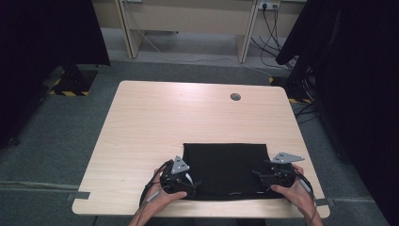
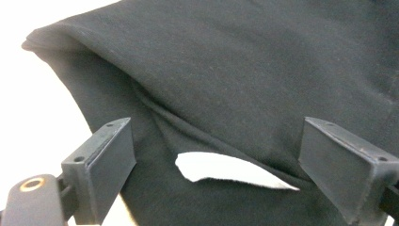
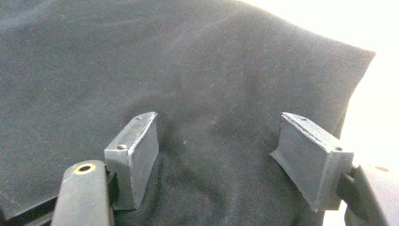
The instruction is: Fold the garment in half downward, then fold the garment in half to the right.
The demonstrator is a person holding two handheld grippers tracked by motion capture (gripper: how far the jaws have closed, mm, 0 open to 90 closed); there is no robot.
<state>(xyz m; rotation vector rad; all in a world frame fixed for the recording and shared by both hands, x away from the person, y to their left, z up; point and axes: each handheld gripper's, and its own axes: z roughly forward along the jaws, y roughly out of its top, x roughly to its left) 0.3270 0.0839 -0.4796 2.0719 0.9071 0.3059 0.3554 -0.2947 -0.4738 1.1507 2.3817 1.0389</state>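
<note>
Hands at near table edge, 1 tool in each. Left tool [image 1: 192,183] at near-left corner of black cloth [image 1: 226,167], jaws wide apart, fabric rumpled between them but not pinched; a white tag [image 2: 226,170] shows in the fold in the left gripper view. Right tool [image 1: 258,178] at near-right corner, jaws wide, cloth lying between them, not clamped. Cloth lies mostly flat on near-right part of the light wood table [image 1: 155,122], its near edge close to the table edge
</note>
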